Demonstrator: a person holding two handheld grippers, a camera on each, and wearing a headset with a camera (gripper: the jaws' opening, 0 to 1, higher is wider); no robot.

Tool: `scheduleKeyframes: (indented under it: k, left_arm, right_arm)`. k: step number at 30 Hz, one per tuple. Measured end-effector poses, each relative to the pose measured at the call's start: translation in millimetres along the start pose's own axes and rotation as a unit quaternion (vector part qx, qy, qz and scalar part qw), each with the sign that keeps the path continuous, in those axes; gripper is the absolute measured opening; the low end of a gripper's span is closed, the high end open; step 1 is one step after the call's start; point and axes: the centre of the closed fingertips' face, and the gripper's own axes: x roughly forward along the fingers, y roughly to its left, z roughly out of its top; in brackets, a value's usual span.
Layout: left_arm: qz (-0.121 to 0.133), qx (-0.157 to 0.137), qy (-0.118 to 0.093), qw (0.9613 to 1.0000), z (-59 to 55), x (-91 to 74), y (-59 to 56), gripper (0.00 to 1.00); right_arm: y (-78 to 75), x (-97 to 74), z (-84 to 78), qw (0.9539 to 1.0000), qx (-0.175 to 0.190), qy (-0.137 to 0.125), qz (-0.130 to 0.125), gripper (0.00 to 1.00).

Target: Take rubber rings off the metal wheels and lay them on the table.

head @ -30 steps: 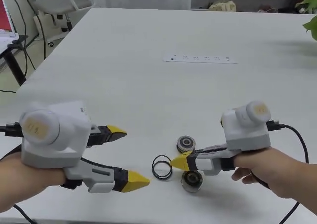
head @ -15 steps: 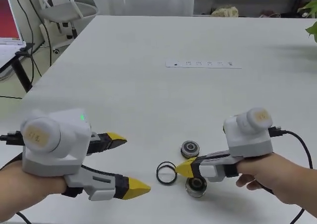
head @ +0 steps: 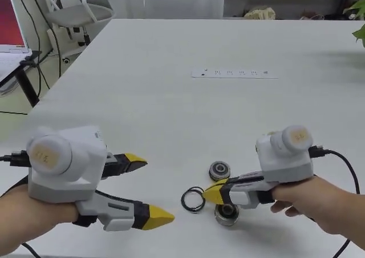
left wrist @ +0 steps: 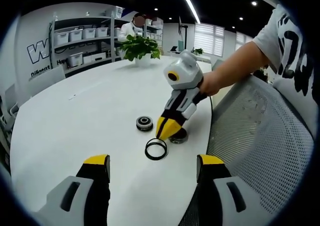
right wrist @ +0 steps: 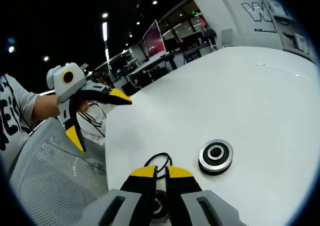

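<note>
Left tool (head: 155, 188): jaws wide, empty.
Right tool (head: 210, 193): jaws narrow, beside rings (head: 193, 199).
Left gripper view: plant (left wrist: 139, 46) on bench (left wrist: 75, 116), far end.

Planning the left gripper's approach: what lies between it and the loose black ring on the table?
Nothing: just bare white table between the left gripper and the ring, as both the left gripper view and the head view show.

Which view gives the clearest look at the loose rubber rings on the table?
Left gripper view: the rubber rings lie whole and unobstructed on the table. The head view shows them smaller, beside the tip of the right gripper. The right gripper view hides part of them behind its own shut tongs.
</note>
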Motion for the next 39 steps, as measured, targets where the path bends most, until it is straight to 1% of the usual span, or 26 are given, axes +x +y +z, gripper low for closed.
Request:
scheduleKeyframes:
  k: [7, 15, 20, 27, 32, 39]
  left_arm:
    - [-0.001, -0.002, 0.002, 1.0000, -1.6, -0.6, -0.6, 0.68]
    - [0.002, -0.002, 0.000, 1.0000, 0.6, -1.9, 2.3, 0.68]
    - [0.000, -0.002, 0.000, 1.0000, 2.0, -0.6, 2.2, 0.68]
    - [-0.002, -0.001, -0.001, 1.0000, 4.8, 1.8, 5.0, 0.68]
    - [0.000, -0.003, -0.006, 1.0000, 11.1, 2.0, 10.0, 0.68]
    - [0.000, 0.003, -0.007, 1.0000, 18.2, 4.9, 15.6, 0.68]
  right_arm:
    - [0.6, 0.5, -0.1, 1.0000, -0.008, -0.001, -0.003, 0.13]
    - [4.9, 0.1, 3.7, 0.9999, -0.014, -0.003, 0.003, 0.19]
    - [5.6, -3.7, 7.0, 0.9999, -0.015, -0.008, 0.004, 0.21]
    - [1.8, -12.0, 18.0, 0.9996, -0.005, -0.027, -0.001, 0.24]
    - [0.1, -18.6, 26.5, 0.9992, -0.003, -0.040, -0.004, 0.25]
    - [-3.9, -27.5, 38.7, 0.9982, -0.004, -0.058, -0.012, 0.26]
